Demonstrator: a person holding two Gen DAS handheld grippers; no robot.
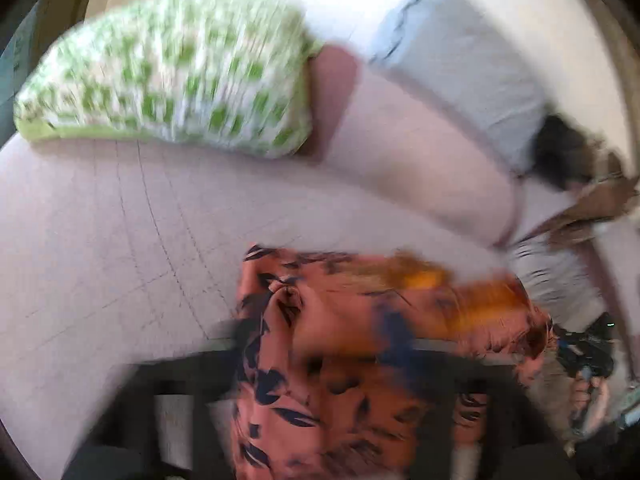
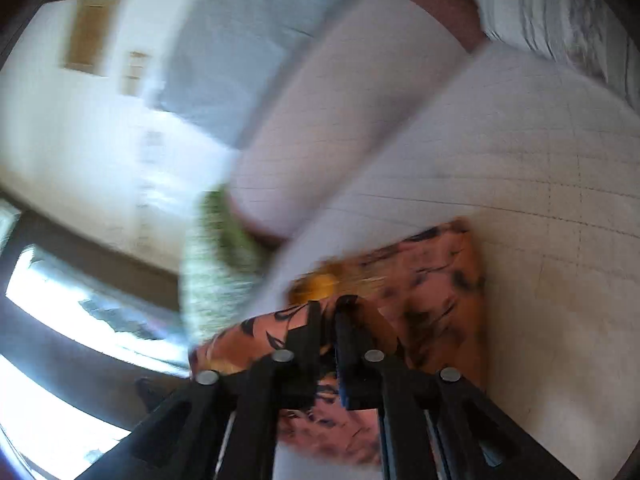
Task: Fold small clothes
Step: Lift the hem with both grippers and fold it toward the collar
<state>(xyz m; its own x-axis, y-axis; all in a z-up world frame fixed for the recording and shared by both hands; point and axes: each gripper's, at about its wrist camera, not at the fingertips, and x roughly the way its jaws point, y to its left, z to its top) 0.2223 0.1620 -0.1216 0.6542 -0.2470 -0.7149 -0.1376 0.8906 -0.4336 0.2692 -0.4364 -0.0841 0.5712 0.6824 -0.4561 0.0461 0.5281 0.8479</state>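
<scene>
Two claws are lifting one small garment off the bed, and both views are smearing with motion.

The right claw (image 2: 329, 312) is pinching narrow on an edge of the salmon leaf-print garment (image 2: 432, 280), which is hanging partly over the pale quilted bed (image 2: 540, 160); the left claw (image 1: 320, 376) is sitting buried under the same cloth (image 1: 328, 320), so I cannot tell whether it is gripping or gaping. The risk I am judging: if only a thin edge is being pinched, the fabric may be slipping free mid-swing, or the loose half may be bunching and dragging on the bed, spoiling the fold line. The green-patterned pillow (image 1: 168, 76) is lying well apart, beyond the garment.
</scene>
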